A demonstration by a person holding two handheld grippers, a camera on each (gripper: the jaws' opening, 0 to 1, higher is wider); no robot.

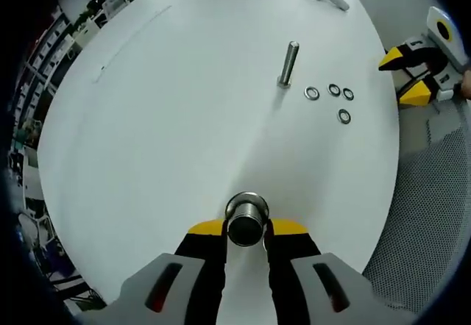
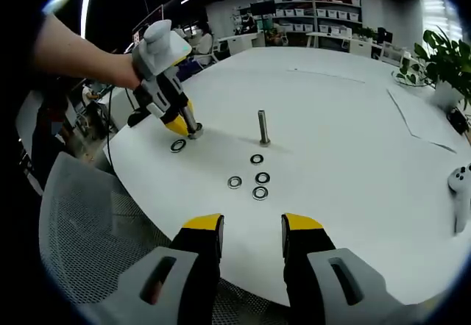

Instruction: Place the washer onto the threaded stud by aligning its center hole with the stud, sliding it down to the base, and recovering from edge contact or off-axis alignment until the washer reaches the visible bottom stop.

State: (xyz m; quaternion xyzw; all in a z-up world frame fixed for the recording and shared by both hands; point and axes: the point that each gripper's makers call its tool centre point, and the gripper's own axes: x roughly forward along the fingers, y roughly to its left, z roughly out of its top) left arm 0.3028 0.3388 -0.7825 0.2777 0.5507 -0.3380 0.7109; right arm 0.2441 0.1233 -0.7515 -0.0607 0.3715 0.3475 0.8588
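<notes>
Here: white round table (image 1: 147,119). Upright threaded stud (image 1: 288,64) near centre, bare. Four washers (image 1: 312,93) loose on table just beside stud base; fifth washer (image 2: 178,145) apart, near left gripper (image 1: 246,231). Left gripper jaws closed on short metal cylinder (image 1: 246,219), cylinder touching table. Right gripper (image 2: 251,226) off table edge, jaws apart, empty.
</notes>
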